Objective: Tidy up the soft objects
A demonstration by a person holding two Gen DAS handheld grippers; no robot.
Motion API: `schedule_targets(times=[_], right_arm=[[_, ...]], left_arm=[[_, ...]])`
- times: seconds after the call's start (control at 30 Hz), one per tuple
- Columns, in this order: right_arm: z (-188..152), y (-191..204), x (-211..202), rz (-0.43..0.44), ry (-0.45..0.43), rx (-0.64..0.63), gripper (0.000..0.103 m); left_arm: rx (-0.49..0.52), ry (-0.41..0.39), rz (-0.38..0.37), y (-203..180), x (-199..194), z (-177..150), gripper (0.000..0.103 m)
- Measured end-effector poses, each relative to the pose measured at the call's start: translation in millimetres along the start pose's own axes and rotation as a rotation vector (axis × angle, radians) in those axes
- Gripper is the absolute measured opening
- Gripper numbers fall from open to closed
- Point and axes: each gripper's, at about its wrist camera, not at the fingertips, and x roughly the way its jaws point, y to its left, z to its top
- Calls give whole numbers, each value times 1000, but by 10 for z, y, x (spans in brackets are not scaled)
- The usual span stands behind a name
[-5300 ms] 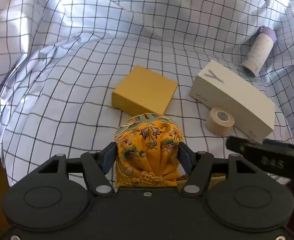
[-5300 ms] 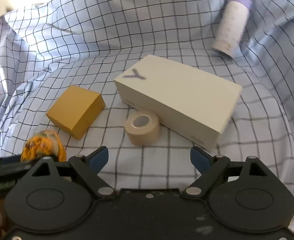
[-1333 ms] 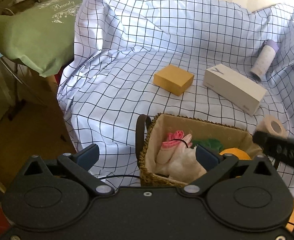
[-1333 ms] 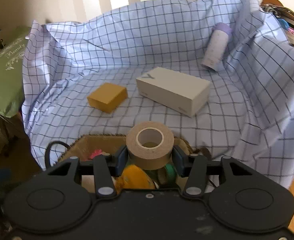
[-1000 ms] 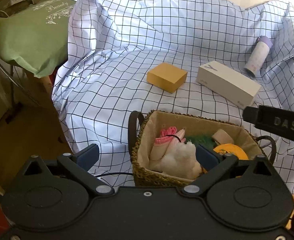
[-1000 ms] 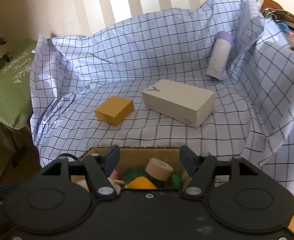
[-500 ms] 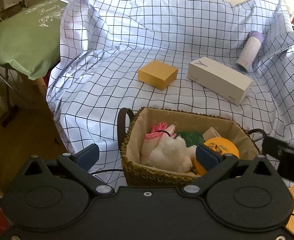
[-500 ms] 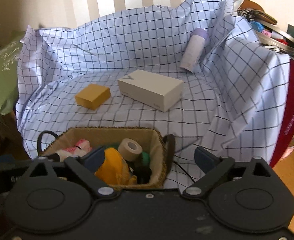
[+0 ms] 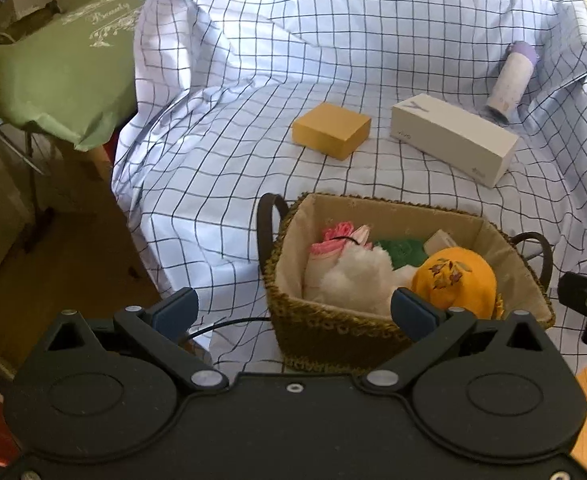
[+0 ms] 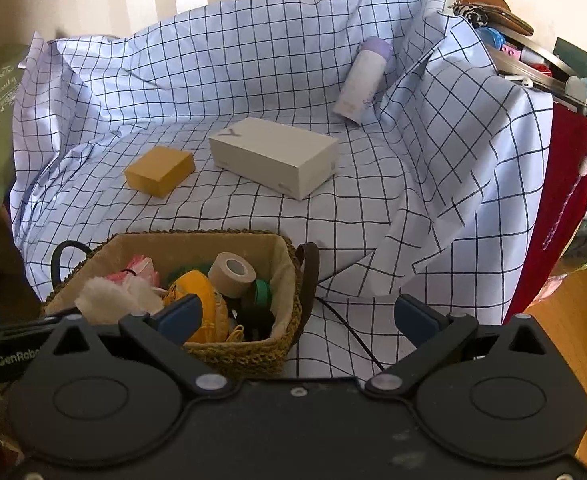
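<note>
Both the left gripper and right gripper hang with jaws wide and empty – the squashy orange embroidered pouch sits in the woven straw basket, light, best pinched mid-body.

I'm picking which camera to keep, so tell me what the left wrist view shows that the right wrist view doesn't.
Only the left wrist view shows the wide green cloth with white lettering and the floor beside the bed. Only the right wrist view shows the cluttered shelf, the red cloth and the tape roll's open core. Both show the wicker basket, the yellow box, the white box and the purple-capped bottle.
</note>
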Motion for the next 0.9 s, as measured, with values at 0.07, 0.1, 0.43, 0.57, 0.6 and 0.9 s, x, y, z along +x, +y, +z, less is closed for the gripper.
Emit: schedule_targets(times=[0.07,0.1,0.43,0.57,0.6,0.9], right_arm=[[1,13,-3,-3,11,-8,103],[1,15,-8,-3,16,-12,103],[6,25,-46,-13,15,-36,103],[10,51,-71,-11,10,-47,103],[11,54,-77,-10,9,-48,103],[-2,101,-89,-5,12,-55,103]], left_arm=[[0,3,5,13,-7,-1,100],[2,3,8,13,-14,-2,100],[22,0,1,17,-63,6,100],[26,3,-4,14,-76,8,100],[28,2,-2,12,-82,8,100],[37,4,-8,19,-89,-10,100]])
